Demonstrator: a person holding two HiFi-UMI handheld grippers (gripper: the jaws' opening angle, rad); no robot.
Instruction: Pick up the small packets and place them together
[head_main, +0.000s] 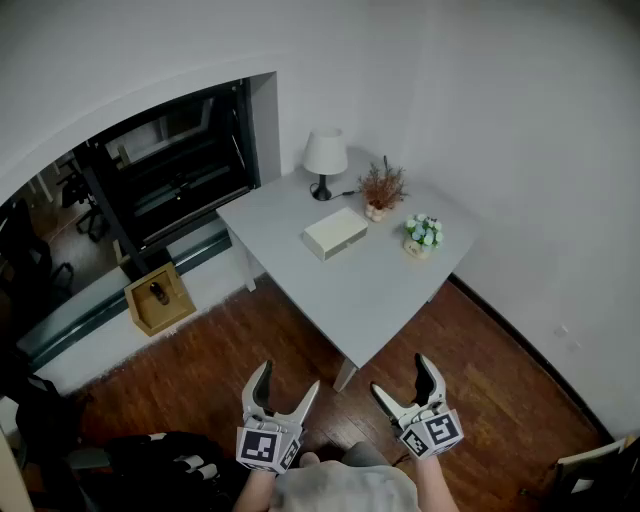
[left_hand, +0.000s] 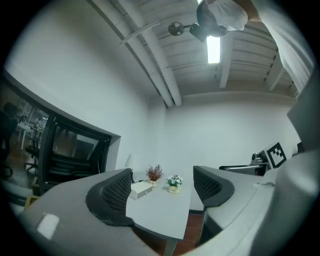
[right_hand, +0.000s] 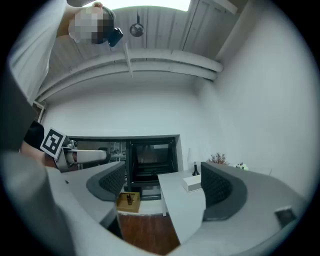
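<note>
No small packets show in any view. A grey table (head_main: 350, 280) stands ahead with a white box (head_main: 335, 232) on it. My left gripper (head_main: 287, 383) is held low at the bottom of the head view, short of the table, jaws open and empty. My right gripper (head_main: 402, 378) hangs beside it, also open with nothing between its jaws. In the left gripper view the table (left_hand: 160, 210) and the white box (left_hand: 140, 190) appear between the open jaws. In the right gripper view the table (right_hand: 182, 200) and the box (right_hand: 192, 183) lie ahead between the wide jaws.
On the table stand a white lamp (head_main: 324, 160), a dried plant in a pot (head_main: 381, 190) and a small pot of flowers (head_main: 421, 236). A wooden box (head_main: 158, 298) sits on the floor by a dark window (head_main: 170, 170). Dark bags (head_main: 160, 465) lie at lower left. The floor is wood.
</note>
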